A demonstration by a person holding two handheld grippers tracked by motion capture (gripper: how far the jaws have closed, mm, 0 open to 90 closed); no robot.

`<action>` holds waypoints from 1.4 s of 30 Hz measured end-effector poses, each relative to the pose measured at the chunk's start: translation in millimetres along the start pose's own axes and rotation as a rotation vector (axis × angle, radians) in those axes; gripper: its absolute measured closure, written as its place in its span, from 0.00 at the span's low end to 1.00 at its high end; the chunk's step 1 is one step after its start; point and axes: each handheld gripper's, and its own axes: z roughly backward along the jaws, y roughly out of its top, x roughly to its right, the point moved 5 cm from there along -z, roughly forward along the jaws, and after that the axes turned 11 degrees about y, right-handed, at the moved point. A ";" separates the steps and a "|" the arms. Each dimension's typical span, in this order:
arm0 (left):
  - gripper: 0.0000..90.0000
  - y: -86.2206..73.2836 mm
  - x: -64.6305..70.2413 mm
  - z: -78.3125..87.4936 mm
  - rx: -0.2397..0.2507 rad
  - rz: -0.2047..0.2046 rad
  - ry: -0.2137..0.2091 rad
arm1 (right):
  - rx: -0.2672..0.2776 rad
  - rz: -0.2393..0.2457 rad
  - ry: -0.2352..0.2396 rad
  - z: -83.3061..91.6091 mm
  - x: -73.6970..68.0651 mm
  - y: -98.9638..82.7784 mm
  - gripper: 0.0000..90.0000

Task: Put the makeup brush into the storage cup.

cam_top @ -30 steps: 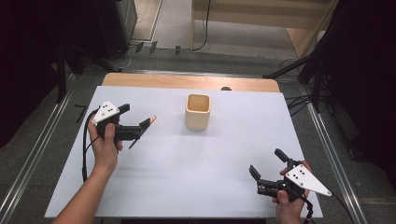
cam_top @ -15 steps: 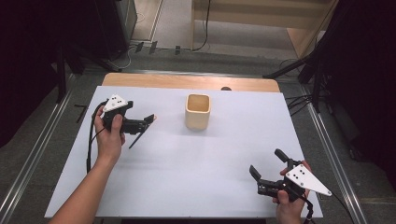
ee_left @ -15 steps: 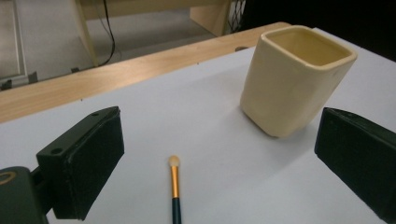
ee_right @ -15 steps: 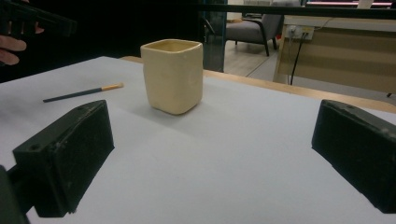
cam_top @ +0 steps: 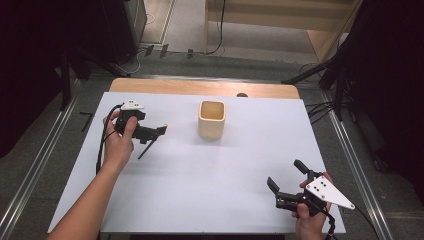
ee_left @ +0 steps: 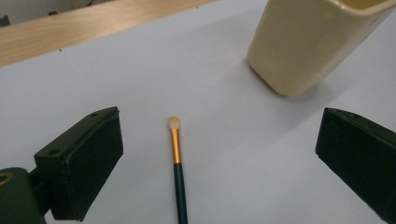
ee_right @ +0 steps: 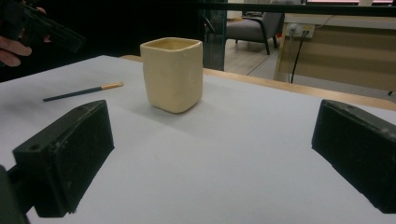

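Cream square-sided cup [ee_right: 172, 73]: smooth, looking like glazed ceramic, giving a soft sheen; slightly uneven walls showing in the left gripper view. Counter [cam_top: 240, 165]: covered by a white matt sheet, smooth, reflecting almost nothing; bare light wood strip [cam_top: 200, 88] showing grain along the far edge. Thin brush [ee_left: 178, 168]: dark glossy handle, gold metallic-looking ferrule, pale soft tip. Left gripper [ee_left: 219, 154] jaws: black matt plastic, faintly grainy. Right gripper [cam_top: 287, 176]: same black matt finish, carrying a grey smooth three-cornered plate.
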 end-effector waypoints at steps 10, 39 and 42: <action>0.02 -3.5 -1.8 -11.7 -0.162 -0.050 0.019 | -0.006 -0.001 0.004 -0.8 0.6 -1.2 0.00; 0.59 -22.8 -9.5 -40.2 -0.501 -0.100 0.152 | -0.028 -0.009 0.007 -3.2 1.8 -4.8 0.00; 0.65 -23.2 -10.5 -41.2 -0.525 -0.115 0.147 | -0.030 -0.008 0.008 -3.5 1.9 -5.1 0.00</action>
